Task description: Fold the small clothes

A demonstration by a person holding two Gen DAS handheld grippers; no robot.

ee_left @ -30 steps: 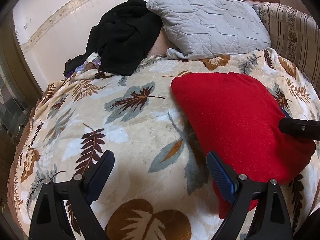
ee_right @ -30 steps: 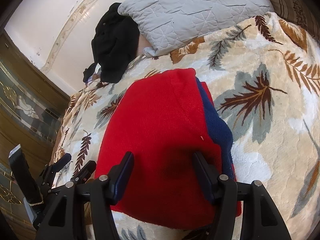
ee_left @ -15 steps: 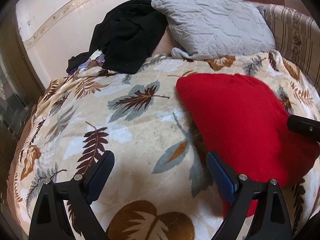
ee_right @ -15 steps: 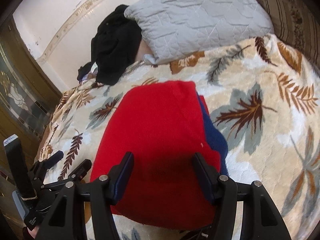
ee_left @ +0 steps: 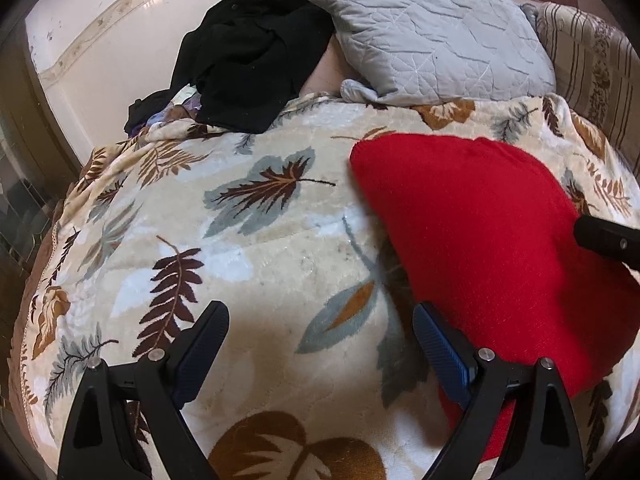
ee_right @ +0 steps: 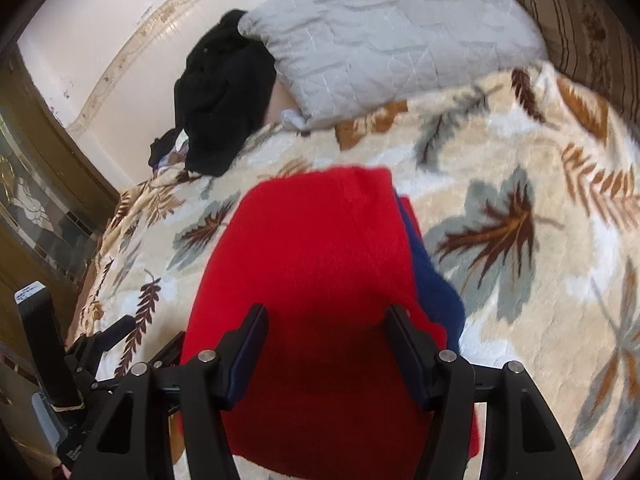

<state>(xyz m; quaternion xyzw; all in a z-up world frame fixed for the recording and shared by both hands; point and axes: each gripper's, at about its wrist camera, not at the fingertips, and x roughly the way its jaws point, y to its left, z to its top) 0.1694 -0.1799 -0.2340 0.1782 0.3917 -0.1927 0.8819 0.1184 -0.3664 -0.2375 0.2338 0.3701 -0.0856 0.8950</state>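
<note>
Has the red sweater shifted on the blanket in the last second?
Cannot tell. The red sweater keeps its place against the leaf-print blanket; only the camera seems to pull back, showing more of the grey pillow.

Matt red knit garment [ee_left: 488,240], plush fleece blanket [ee_left: 256,248] — quilted pillow [ee_left: 432,36]

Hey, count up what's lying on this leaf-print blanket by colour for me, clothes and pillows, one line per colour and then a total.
Red: 1, the red garment, with a blue part showing along its right edge.
Black: 1, the black clothing heap; how many pieces it holds cannot be told.
Grey: 1, the grey quilted pillow.
Striped beige: 1, the striped cushion.
Total: 4
</note>
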